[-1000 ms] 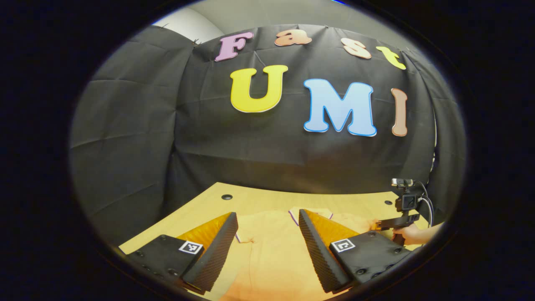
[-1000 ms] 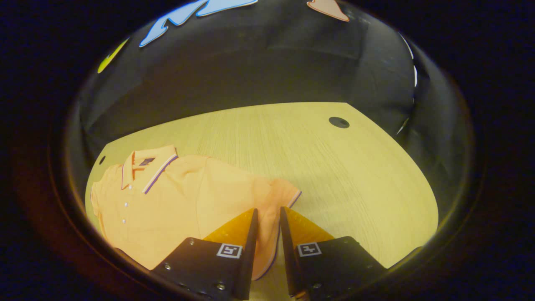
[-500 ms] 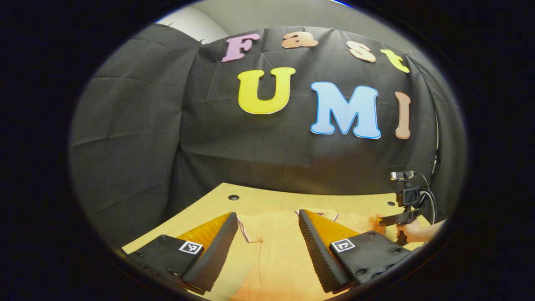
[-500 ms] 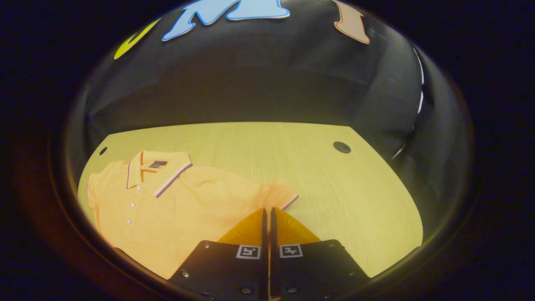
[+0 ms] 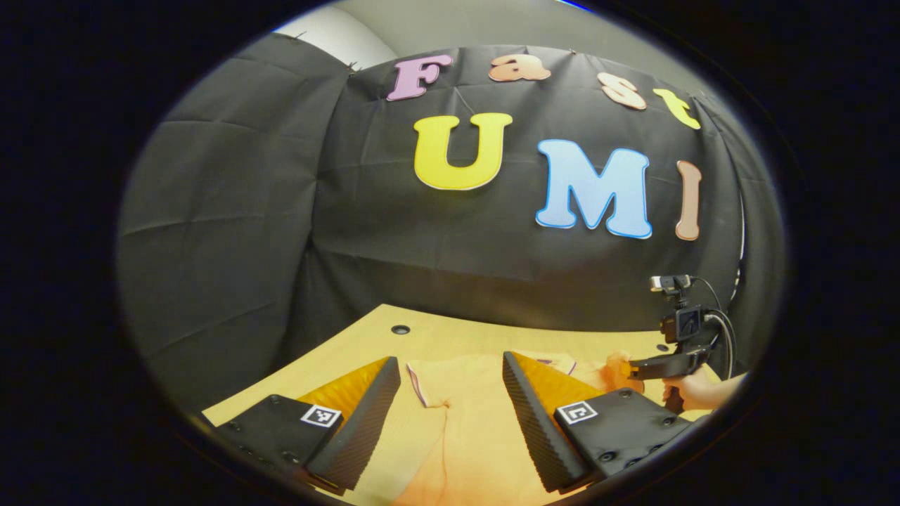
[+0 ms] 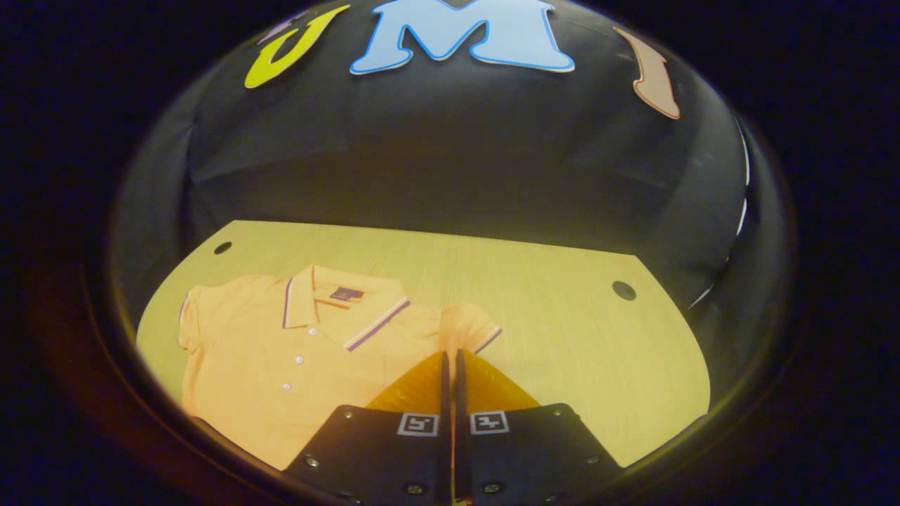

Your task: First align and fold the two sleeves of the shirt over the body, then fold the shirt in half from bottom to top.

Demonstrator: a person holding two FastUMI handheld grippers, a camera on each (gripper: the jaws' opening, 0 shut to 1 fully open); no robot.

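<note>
Right tool (image 6: 450,355): fingers pressed together, clenched on the edge of the shirt's sleeve; a thin strip of fabric shows in the slit between them. In the left gripper view this tool (image 5: 628,367) sits far right, gripped by a person's hand (image 5: 692,390), with a bunch of orange fabric at its tip.
Left tool (image 5: 450,369): fingers spread wide apart, released, holding nothing; it hangs over the shirt's body, with the fabric seen between the fingers.
Sleeve in right tool (image 6: 467,327): short, orange, with a dark-and-white striped cuff; drawn up toward the tool, near the collar side.
Other sleeve (image 6: 191,316): lies flat at the far left end of the shirt, on the surface.
Polo shirt (image 6: 295,372): orange, front side up, spread on the surface; collar (image 6: 344,309) with striped trim points toward the booth wall; placket with white buttons runs down the middle. In the left gripper view the polo shirt (image 5: 464,422) lies under and between the fingers.
Surface (image 6: 562,337): light wood grain, with round dark holes near its far corners; the part to the right of the shirt is bare.
</note>
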